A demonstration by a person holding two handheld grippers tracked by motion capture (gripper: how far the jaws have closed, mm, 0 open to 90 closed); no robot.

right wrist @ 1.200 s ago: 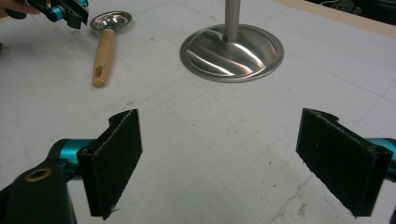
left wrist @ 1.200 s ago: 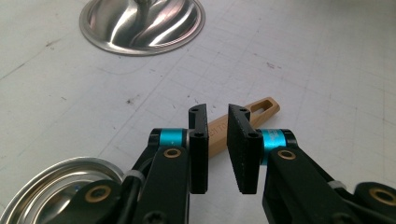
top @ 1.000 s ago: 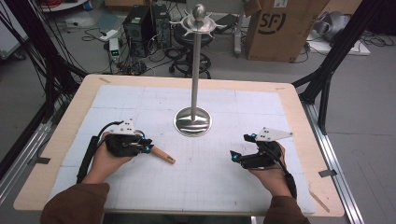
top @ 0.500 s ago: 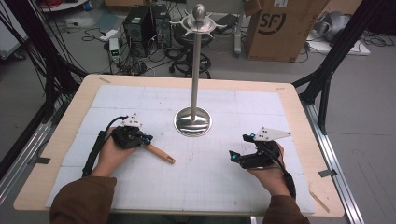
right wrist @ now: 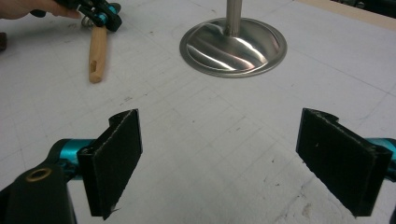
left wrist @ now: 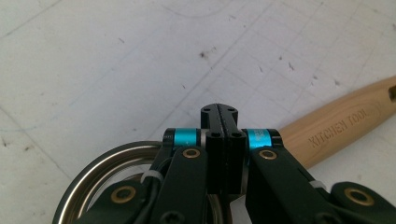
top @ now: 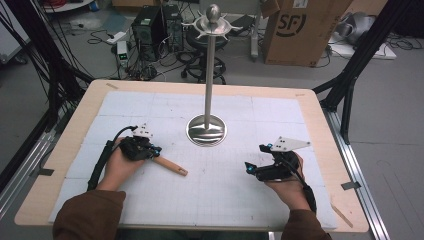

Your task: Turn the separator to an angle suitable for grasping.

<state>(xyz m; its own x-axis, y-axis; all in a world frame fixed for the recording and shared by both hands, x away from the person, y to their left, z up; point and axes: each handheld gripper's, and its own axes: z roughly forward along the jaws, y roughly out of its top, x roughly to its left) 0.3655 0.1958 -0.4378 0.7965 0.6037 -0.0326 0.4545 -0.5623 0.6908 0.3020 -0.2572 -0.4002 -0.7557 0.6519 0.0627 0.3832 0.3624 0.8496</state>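
A kitchen tool with a wooden handle point(top: 171, 165) point(left wrist: 336, 126) point(right wrist: 97, 51) lies on the white mat, left of centre. Its metal ring point(left wrist: 100, 170) runs under my left gripper point(top: 156, 150) point(left wrist: 219, 112), whose jaws are pressed together on it at the handle's near end. My right gripper point(top: 248, 169) point(right wrist: 222, 116) rests at the right of the mat, pointing left. It is open wide with only bare mat between its pads. A steel stand point(top: 206, 131) point(right wrist: 233, 42) with a round base and a tall pole rises at the middle of the table.
The white gridded mat point(top: 225, 200) covers most of the wooden table point(top: 320, 120). Beyond the far edge are a cardboard box point(top: 295, 30), a computer tower point(top: 150, 25) and floor cables. Black frame legs point(top: 350, 75) stand at both sides.
My left gripper has shifted a little up and to the right, onto the tool's ring end. The handle and the right gripper have stayed where they were.
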